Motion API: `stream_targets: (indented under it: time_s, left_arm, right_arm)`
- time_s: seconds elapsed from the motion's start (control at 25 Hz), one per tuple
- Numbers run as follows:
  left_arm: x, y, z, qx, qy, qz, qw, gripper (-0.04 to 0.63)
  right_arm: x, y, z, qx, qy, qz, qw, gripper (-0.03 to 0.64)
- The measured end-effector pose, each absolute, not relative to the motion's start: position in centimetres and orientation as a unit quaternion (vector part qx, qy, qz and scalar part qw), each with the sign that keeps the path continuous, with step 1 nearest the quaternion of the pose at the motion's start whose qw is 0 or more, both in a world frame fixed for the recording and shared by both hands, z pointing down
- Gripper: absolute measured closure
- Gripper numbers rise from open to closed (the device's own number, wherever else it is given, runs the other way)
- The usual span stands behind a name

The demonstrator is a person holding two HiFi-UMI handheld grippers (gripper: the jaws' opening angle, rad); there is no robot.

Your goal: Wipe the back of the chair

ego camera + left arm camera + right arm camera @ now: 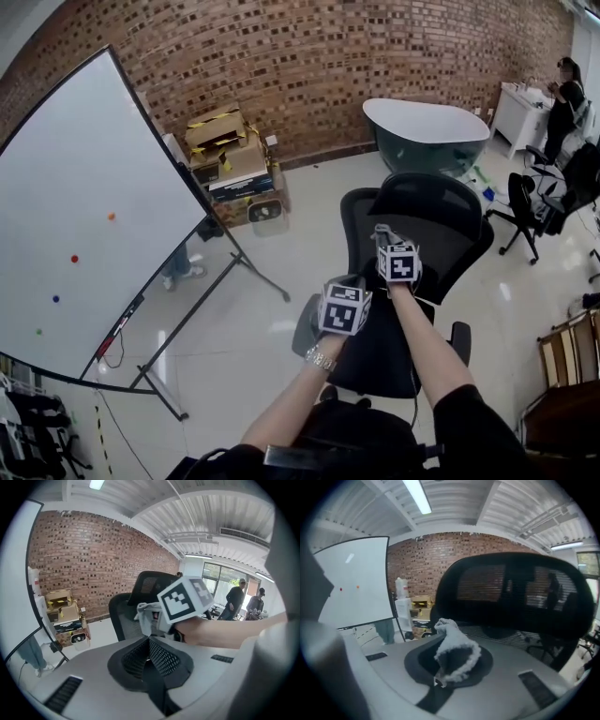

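Observation:
A black mesh office chair (427, 220) stands just in front of me, its back toward me. My right gripper (392, 249) is shut on a pale grey cloth (383, 232) and holds it at the upper part of the chair's back. In the right gripper view the cloth (454, 653) bunches up out of the jaws, with the mesh headrest (511, 590) close ahead. My left gripper (347, 296) hovers lower left, beside the chair's back; its pads (161, 658) meet with nothing between them. From the left gripper view, the right gripper's marker cube (185, 599) and the cloth (146, 613) show ahead.
A large whiteboard (84, 216) on a metal stand fills the left. Cardboard boxes (225, 150) sit against the brick wall. A white-topped round table (427, 127) is behind the chair. Another black chair (525, 202) and a person (564, 98) are at the far right.

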State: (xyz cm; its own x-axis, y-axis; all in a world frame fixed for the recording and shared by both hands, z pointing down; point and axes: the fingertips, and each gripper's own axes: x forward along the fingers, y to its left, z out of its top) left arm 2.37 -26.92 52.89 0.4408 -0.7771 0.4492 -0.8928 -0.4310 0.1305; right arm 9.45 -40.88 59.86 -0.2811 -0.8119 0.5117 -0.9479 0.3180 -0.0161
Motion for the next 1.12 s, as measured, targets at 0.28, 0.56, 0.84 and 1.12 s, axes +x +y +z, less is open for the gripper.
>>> stream_targets:
  time_s: [0.28, 0.56, 0.84, 1.12]
  left_arm:
    - [-2.6, -27.1, 53.1, 0.805, -0.542, 0.156, 0.185, 0.597]
    - [-4.1, -27.7, 54.1, 0.799, -0.546, 0.163, 0.189, 0.597]
    - [-1.5, -28.6, 54.0, 0.818, -0.518, 0.168, 0.186, 0.597]
    - [2.7, -29.2, 53.9, 0.840, -0.482, 0.177, 0.178, 0.597]
  right_arm:
    - [1.3, -45.6, 60.8, 0.526, -0.805, 0.175, 0.209, 0.586]
    - [3.5, -47.6, 62.0, 0.549, -0.790, 0.181, 0.203, 0.586]
    - [12.9, -47.8, 62.0, 0.617, -0.741, 0.181, 0.194, 0.586]
    - [25.7, -45.3, 61.9, 0.690, -0.672, 0.192, 0.187, 0.586]
